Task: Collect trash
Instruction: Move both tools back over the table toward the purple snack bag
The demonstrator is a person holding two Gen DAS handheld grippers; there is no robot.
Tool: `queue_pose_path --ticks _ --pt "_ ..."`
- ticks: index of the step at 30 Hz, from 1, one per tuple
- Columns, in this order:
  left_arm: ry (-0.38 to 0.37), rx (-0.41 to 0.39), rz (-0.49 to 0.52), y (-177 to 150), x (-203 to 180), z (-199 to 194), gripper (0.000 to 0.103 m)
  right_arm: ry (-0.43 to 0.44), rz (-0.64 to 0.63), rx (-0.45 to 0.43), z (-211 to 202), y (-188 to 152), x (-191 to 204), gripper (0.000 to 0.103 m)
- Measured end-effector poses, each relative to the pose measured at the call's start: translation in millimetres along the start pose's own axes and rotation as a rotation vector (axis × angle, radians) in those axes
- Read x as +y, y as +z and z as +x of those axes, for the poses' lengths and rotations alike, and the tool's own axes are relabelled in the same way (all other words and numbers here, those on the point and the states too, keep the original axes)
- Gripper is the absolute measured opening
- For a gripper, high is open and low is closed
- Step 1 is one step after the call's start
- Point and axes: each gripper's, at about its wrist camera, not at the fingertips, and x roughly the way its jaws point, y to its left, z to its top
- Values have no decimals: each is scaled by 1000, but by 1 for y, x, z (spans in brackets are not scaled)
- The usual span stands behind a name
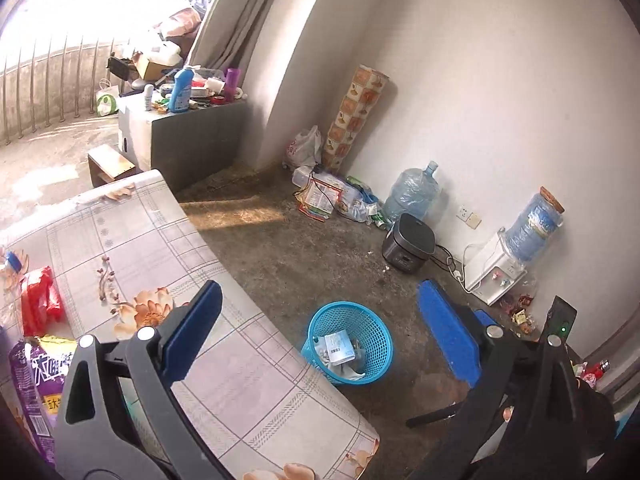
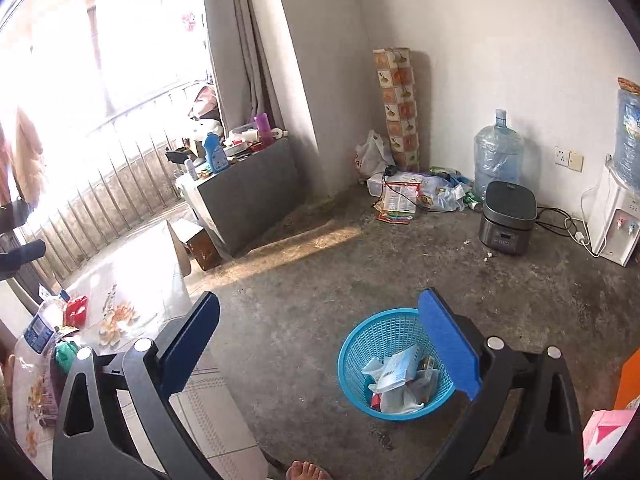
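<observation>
A blue mesh wastebasket [image 1: 372,328] stands on the concrete floor beside the table and holds paper and wrapper trash; it also shows in the right wrist view [image 2: 356,344]. My left gripper [image 1: 320,328] is open and empty, held above the table edge and the basket. My right gripper [image 2: 324,340] is open and empty, above the floor with its right finger over the basket rim. On the flowered table [image 1: 224,360] lie a red packet [image 1: 40,304] and a purple bag [image 1: 36,380]; the red packet also shows in the right wrist view [image 2: 76,310].
A rice cooker [image 2: 508,216], a water jug [image 2: 498,152], a water dispenser [image 2: 616,216] and loose wrappers [image 2: 400,200] line the far wall. A grey cabinet [image 2: 244,192] with bottles stands by the balcony railing. A bare foot [image 2: 306,472] shows at the bottom edge.
</observation>
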Motion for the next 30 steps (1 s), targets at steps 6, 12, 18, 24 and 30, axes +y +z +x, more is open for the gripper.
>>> queue_pose_path --ticks 6,12,18,24,30 --pt "175 -121 -53 -26 64 -94 94 175 -39 51 -14 2 54 97" --pt "320 -192 -146 -62 128 -173 94 374 -71 179 0 -3 114 97" --pt "356 -190 -231 -101 166 -199 94 512 -92 316 13 -19 176 93" --pt "381 -156 -273 -131 183 -195 94 577 -151 442 26 -47 225 85" --pt "415 -93 -337 -147 210 -182 76 612 -156 574 48 -68 253 71"
